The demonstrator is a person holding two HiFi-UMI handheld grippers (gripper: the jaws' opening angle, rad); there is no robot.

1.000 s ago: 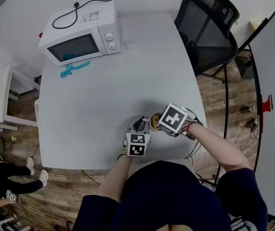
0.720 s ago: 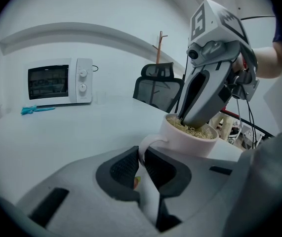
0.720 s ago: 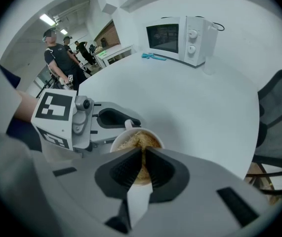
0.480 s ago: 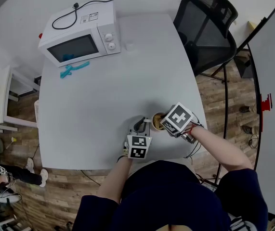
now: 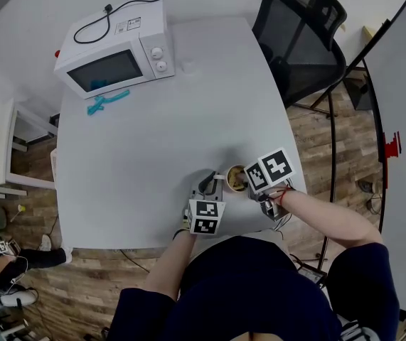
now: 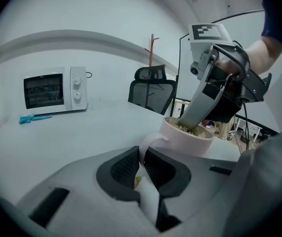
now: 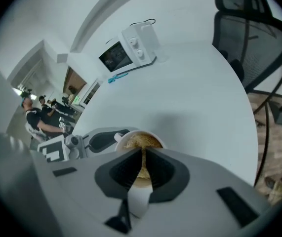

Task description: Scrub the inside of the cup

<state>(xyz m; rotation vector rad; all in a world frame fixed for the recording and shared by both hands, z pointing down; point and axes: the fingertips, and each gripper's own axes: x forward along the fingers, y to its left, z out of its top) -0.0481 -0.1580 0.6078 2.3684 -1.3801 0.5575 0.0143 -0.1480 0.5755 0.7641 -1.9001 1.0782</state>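
A pale cup point(image 5: 232, 178) stands on the white table point(image 5: 153, 141) near its front edge. My left gripper point(image 5: 209, 185) is shut on the cup's handle point(image 6: 151, 142), which sits pinched between the dark pads point(image 6: 125, 168). From the right, my right gripper point(image 5: 244, 180) slants steeply down into the cup's mouth. It is shut on a tan scouring pad point(image 7: 141, 143) that fills the inside of the cup point(image 7: 126, 137). In the left gripper view the right gripper point(image 6: 196, 113) dips into the cup point(image 6: 192, 139) amid the tan pad point(image 6: 184, 127).
At the table's far left stands a white microwave point(image 5: 114, 59) with a teal tool point(image 5: 108, 101) in front of it. A black office chair point(image 5: 302, 38) stands off the far right corner. The table's front edge point(image 5: 188, 244) runs just behind the cup. People stand far off point(image 7: 37, 115).
My right gripper has rolled about its own line over the cup, and its marker cube has swung to the right. More of the cup's mouth shows. The left gripper and cup stayed put.
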